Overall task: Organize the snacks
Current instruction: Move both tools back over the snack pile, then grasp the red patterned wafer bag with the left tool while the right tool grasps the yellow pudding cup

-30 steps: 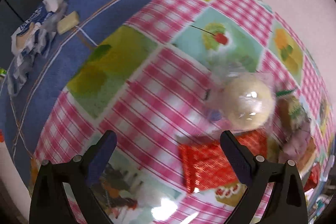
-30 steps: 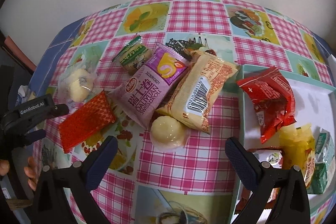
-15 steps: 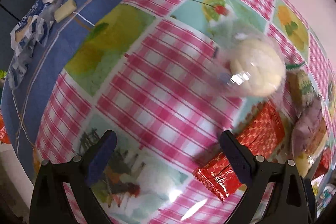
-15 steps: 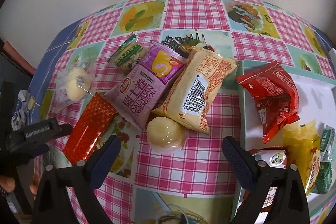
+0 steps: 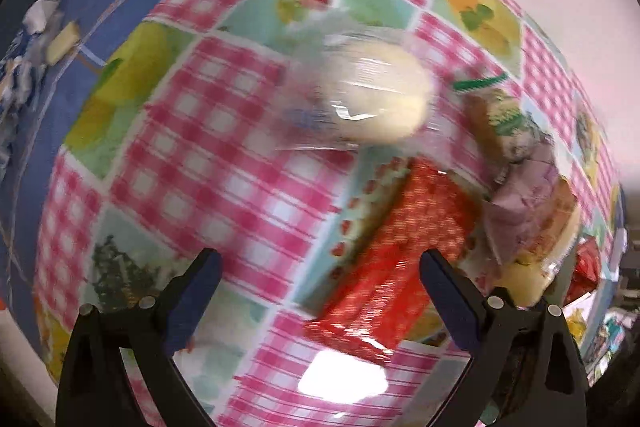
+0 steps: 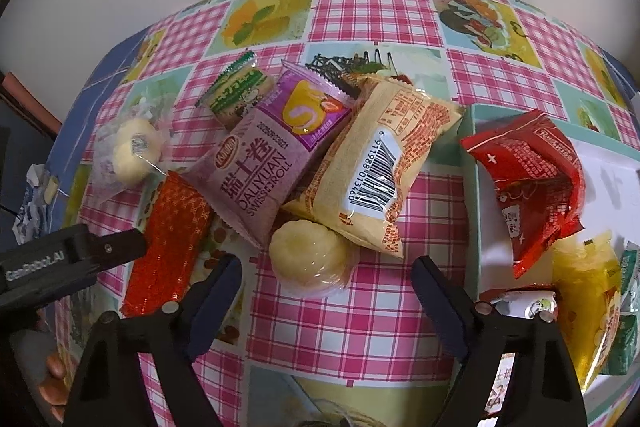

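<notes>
Loose snacks lie on the checked tablecloth. A red patterned packet (image 6: pixel 170 247) (image 5: pixel 400 267) lies at the left, with my open, empty left gripper (image 5: pixel 320 269) (image 6: pixel 72 267) right at it. A wrapped pale bun (image 6: pixel 130 149) (image 5: pixel 376 95) lies beyond it. A purple Swiss roll pack (image 6: pixel 264 163), a green-white packet (image 6: pixel 238 87), a yellow barcode pack (image 6: pixel 384 163) and a second pale bun (image 6: pixel 308 257) form the middle pile. My right gripper (image 6: pixel 326 277) is open and empty, just in front of that second bun.
A teal-rimmed box (image 6: pixel 474 195) at the right holds a red bag (image 6: pixel 532 187), a yellow bag (image 6: pixel 584 299) and small green packs (image 6: pixel 624 327). Crumpled blue-white wrappers (image 5: pixel 24 67) lie on the blue table edge at the left. A wall stands behind the table.
My left gripper has swung right, so the red packet now lies between its fingers. My right gripper has moved slightly closer to the second bun. The snacks have not moved.
</notes>
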The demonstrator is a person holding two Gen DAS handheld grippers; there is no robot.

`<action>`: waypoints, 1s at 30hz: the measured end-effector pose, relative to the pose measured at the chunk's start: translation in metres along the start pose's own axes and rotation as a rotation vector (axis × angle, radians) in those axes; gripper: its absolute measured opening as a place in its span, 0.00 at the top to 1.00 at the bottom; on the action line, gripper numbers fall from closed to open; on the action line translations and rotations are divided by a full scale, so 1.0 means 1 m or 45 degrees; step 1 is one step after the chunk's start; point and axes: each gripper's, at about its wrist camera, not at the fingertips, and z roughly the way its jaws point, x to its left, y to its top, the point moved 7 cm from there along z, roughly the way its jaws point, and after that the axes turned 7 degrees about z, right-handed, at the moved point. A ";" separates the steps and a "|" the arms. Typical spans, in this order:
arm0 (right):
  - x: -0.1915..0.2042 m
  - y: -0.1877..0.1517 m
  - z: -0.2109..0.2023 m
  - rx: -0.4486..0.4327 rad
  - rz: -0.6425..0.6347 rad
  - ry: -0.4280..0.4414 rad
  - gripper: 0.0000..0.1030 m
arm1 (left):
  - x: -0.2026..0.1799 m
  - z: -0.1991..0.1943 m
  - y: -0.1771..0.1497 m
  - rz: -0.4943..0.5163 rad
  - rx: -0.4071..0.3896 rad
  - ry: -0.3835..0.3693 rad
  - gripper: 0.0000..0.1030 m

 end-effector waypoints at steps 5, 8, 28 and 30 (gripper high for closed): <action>0.001 0.000 0.004 -0.005 -0.036 -0.035 0.14 | -0.034 0.007 0.004 0.077 0.030 -0.019 0.04; 0.003 0.001 0.007 -0.009 -0.059 -0.056 0.14 | -0.052 0.011 0.008 0.130 0.032 0.005 0.04; 0.004 -0.005 0.016 -0.037 -0.138 -0.132 0.14 | -0.083 0.036 0.033 0.146 -0.052 0.203 0.00; 0.005 -0.003 0.016 -0.043 -0.140 -0.129 0.14 | -0.088 0.037 0.036 0.150 -0.078 0.204 0.00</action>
